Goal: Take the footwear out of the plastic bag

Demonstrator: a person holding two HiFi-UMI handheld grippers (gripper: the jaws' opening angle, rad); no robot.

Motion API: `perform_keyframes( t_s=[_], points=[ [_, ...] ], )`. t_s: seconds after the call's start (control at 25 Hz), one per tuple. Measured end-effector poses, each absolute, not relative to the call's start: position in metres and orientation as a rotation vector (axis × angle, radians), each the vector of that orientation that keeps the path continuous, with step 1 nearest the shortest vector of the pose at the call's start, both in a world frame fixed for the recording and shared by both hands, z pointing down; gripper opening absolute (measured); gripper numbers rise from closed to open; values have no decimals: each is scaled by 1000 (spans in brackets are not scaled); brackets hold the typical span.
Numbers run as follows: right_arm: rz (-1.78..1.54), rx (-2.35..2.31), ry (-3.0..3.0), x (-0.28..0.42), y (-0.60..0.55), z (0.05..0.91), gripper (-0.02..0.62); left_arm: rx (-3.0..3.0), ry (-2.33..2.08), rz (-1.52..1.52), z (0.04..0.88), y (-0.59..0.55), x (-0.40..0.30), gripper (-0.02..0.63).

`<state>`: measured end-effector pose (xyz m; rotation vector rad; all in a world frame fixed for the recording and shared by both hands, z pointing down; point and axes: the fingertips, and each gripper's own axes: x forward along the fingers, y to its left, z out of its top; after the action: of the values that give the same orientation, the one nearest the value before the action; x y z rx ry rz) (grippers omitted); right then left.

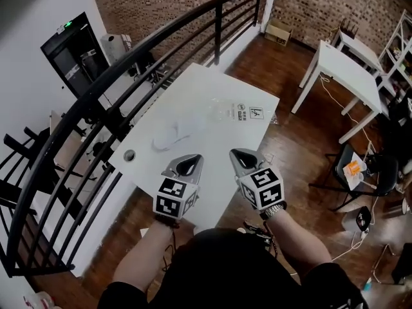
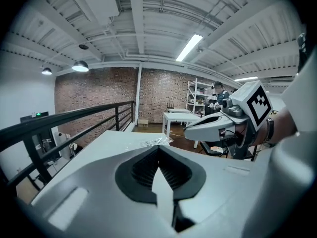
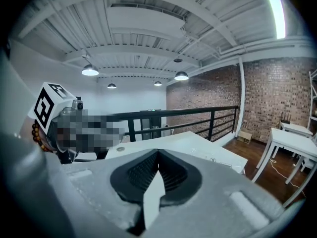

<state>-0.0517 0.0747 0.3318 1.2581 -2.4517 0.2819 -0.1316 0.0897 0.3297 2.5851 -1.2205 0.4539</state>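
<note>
Left gripper (image 1: 187, 165) and right gripper (image 1: 243, 158) are both empty, jaws pressed together, held side by side over the near edge of the table (image 1: 193, 85). Only the head view shows the white footwear (image 1: 172, 136), flat on the table and outside the clear plastic bag (image 1: 223, 112) farther back. The left gripper view catches the crumpled bag alone; the right gripper view shows neither.

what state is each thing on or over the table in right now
left tongs, shut, holding nothing
right tongs, shut, holding nothing
slippers, out of the bag, lying on the table
plastic bag, crumpled on the table, looks empty
</note>
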Motion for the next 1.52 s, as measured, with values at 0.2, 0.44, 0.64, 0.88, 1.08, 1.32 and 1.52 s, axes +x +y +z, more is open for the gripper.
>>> perform_keyframes(
  t_s=[0.2,0.44,0.64,0.88,1.08,1.32,1.52],
  points=[
    [248,1251,-2487,-38,92,320,-8,2605,-1215,450,323,105,-97,17],
    [214,1205,-2532,-19,110,312,-8,2598,-1245,454,321,121,-62,17],
    [191,1161,-2559,-9,122,310,-8,2587,-1284,462,319,129,-46,17],
    [172,1126,-2593,0,132,307,-8,2581,-1316,497,319,139,-31,17],
    [154,1110,-2615,6,137,305,-8,2581,-1338,517,319,144,-25,17],
    [151,1097,-2627,10,140,301,-8,2584,-1364,544,317,146,-21,17],
    [139,1097,-2627,13,142,301,-8,2580,-1363,542,317,149,-18,17]
  ],
)
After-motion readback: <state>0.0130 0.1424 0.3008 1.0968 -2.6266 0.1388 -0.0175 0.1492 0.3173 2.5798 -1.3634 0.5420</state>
